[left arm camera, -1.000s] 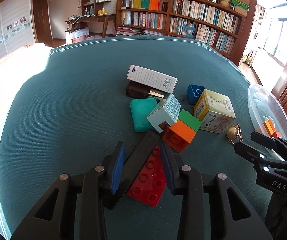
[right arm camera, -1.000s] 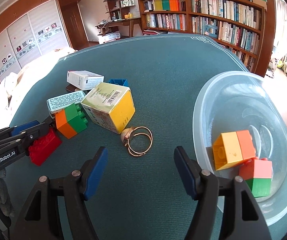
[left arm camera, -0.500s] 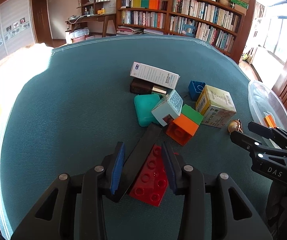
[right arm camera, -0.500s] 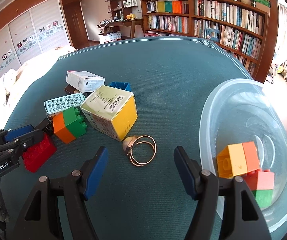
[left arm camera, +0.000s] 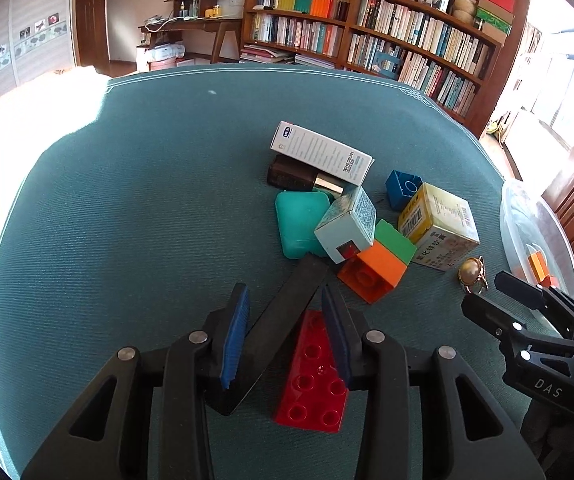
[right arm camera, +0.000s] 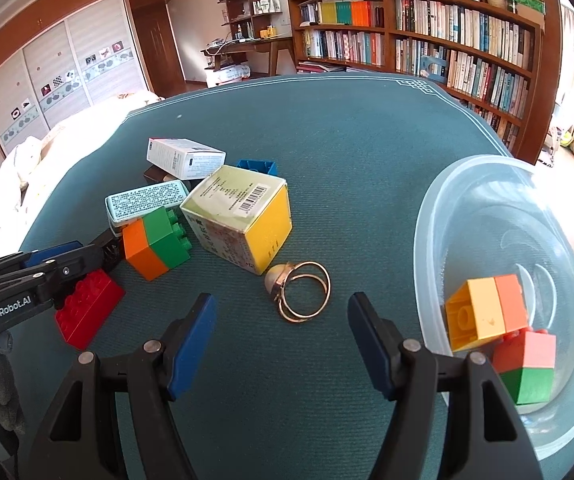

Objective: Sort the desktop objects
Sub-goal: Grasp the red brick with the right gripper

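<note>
The left hand-held gripper is straddling the red brick and a black bar on the table without clamping; the right hand-held gripper is gaping wide near a gold ring (only its view is showing the bowl's bricks clearly).

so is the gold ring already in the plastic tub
No, the gold ring lies on the teal table, left of the plastic tub.
</note>
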{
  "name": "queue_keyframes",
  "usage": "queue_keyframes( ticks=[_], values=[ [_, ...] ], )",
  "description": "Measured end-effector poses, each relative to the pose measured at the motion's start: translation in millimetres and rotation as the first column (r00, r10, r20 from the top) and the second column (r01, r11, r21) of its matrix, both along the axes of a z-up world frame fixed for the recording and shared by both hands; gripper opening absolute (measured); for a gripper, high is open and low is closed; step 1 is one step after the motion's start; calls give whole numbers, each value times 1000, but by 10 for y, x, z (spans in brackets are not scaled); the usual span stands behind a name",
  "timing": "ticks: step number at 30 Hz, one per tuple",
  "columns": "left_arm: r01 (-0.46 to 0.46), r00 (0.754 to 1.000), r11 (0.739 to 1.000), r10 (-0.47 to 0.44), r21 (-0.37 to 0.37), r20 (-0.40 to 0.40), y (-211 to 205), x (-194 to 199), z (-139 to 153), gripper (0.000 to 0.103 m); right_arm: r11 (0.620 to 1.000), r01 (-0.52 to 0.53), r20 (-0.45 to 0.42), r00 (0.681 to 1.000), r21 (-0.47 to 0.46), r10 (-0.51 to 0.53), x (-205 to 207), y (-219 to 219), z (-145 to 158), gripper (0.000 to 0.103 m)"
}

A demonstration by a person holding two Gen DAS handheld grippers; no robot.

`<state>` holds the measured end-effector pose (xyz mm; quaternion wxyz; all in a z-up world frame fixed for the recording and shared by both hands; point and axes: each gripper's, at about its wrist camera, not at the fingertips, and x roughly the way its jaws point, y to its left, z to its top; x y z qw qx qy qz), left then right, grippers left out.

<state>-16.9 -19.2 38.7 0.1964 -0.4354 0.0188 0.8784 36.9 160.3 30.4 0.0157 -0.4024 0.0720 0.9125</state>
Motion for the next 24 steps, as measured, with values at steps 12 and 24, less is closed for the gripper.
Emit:
queue_keyframes(
  ticks=[12,24],
  values=[
    [55,988,967,-89,250,127,16,157,-105,25,983,-148,-17,989,-111,147,207,-300,30,72],
    [13,996,975,-34,221,89,-185,92,51,17,940,-315,15,947,-127,320,325,-698,-7,73]
  ],
)
